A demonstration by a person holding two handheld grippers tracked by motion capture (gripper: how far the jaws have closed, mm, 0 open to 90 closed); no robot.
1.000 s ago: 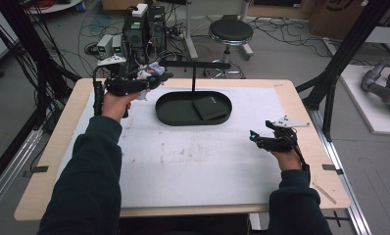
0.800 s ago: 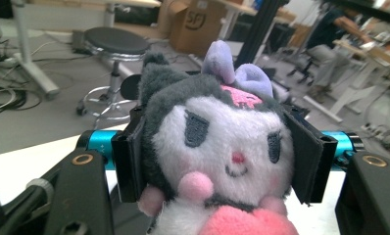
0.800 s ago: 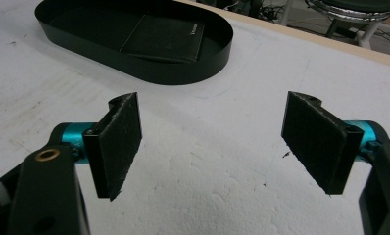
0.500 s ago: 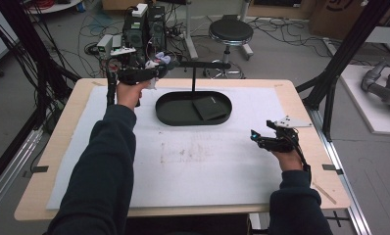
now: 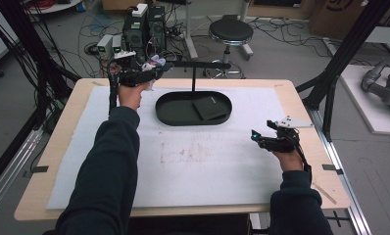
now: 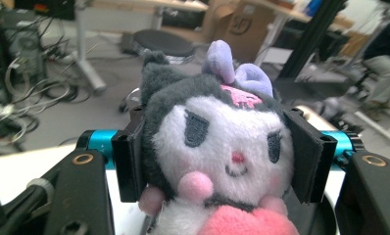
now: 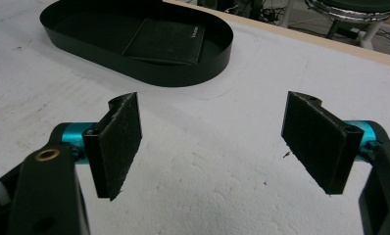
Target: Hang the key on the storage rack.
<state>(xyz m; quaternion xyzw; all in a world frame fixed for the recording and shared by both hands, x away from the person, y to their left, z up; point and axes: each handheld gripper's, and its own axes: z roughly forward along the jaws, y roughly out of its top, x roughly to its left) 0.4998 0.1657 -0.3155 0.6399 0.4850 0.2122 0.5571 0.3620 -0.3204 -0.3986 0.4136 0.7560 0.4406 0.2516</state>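
One toy: the plush doll sits squeezed between your left gripper jaws, held in the air over the far-left part of the desk, just beside the left end of the black tray.
Change: across the last second your left hand has carried the doll from the desk's left side toward the far edge, closer to the black stand's horizontal bar; the grip looks the same throughout.
Meaning: you seem mid-carry, either hanging the doll on the bar or lowering it into the tray; which one cannot be told yet.
Right gripper: unmoved near the right edge of the desk, jaws wide, nothing between them.
Left gripper view: face, purple bow and pink patch of the doll, pads pressing both cheeks.
High view: the doll is a small pale blur, yet its place relative to tray and bar is clear.
Right gripper view: a dark wallet lying flat inside the tray.
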